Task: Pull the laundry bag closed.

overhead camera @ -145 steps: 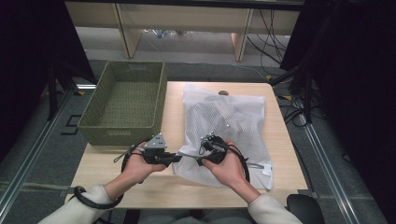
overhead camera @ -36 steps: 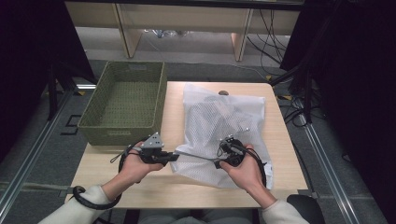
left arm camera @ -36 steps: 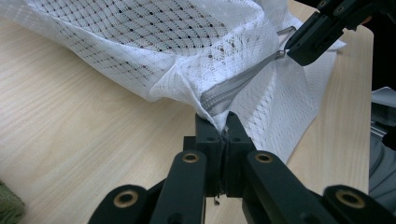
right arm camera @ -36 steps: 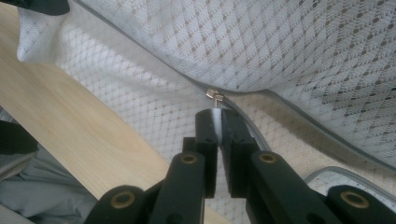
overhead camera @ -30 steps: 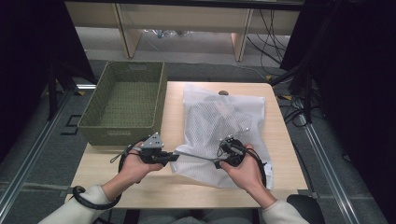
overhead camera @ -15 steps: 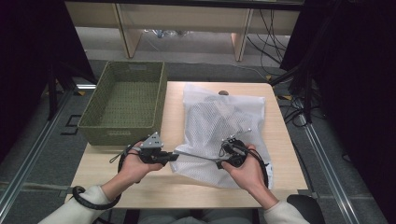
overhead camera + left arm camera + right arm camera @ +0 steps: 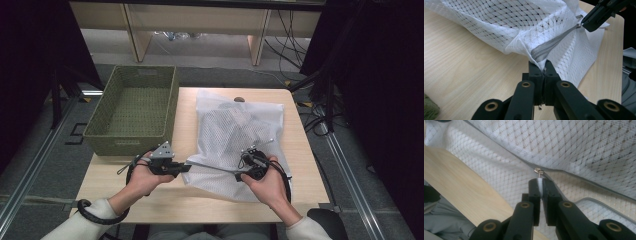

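A white mesh laundry bag with a striped garment inside lies on the wooden table. Its grey zipper runs taut along the near edge between my two grippers. My left gripper is shut on the bag's corner at the zipper's end. In the right gripper view, my right gripper is shut on the white pull tab, just behind the metal slider. The left gripper view shows the right gripper at the top right, holding the slider. The zipper between both grippers looks closed.
A green woven basket stands at the table's left, just beyond my left hand. Cables trail from both grippers. The near table edge lies under my forearms. Dark floor and shelving legs surround the table.
My right gripper has slid the pull rightward along the zipper, away from the left gripper, and slightly nearer me. The taut zipper stretch has lengthened. The left gripper has held still.
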A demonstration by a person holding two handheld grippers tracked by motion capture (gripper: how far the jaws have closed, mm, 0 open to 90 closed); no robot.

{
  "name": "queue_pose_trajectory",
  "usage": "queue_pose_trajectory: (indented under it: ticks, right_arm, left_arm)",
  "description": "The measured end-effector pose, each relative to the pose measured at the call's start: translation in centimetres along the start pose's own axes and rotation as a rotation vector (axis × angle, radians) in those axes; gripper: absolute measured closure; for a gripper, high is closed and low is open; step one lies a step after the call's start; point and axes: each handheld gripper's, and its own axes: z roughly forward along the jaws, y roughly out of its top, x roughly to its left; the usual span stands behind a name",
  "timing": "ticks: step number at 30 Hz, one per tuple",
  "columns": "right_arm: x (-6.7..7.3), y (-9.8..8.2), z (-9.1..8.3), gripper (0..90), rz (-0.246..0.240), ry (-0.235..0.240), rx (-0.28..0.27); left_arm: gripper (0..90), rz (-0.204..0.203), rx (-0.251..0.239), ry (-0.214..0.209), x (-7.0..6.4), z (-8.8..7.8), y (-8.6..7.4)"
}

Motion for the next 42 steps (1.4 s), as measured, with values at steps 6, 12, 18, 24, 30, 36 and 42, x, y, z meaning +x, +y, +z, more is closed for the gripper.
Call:
queue_pose_trajectory:
  ticks: [6, 12, 18, 24, 30, 36, 42]
  right_arm:
    - [-0.35, -0.11, -0.1, 87.0, -0.016, -0.005, -0.006]
    - [-0.47, -0.3, -0.23, 87.0, 0.003, -0.005, -0.005]
    - [-0.57, -0.39, -0.24, 87.1, 0.001, -0.02, -0.003]
    - [-0.74, -0.45, -0.29, 87.1, -0.01, -0.008, -0.008]
    - [-0.7, -0.47, -0.26, 87.1, 0.003, -0.019, -0.001]
    - [-0.77, -0.5, -0.24, 87.1, -0.002, -0.014, 0.001]
    - [-0.98, -0.53, -0.28, 87.1, -0.009, -0.019, -0.003]
  left_arm:
    - [88.0, -0.006, 0.004, -0.004, 0.04, -0.09, 0.01]
    - [88.0, -0.006, -0.004, -0.001, 0.0, -0.01, -0.03]
    - [87.9, -0.007, -0.005, 0.0, 0.02, 0.0, -0.04]
    - [88.0, -0.007, -0.005, 0.001, -0.02, 0.02, -0.05]
    - [87.9, -0.015, 0.008, -0.001, 0.08, -0.14, -0.05]
    - [88.0, 0.003, 0.015, 0.0, 0.11, -0.19, -0.05]
    - [88.0, -0.014, -0.007, 0.009, 0.06, -0.21, -0.15]
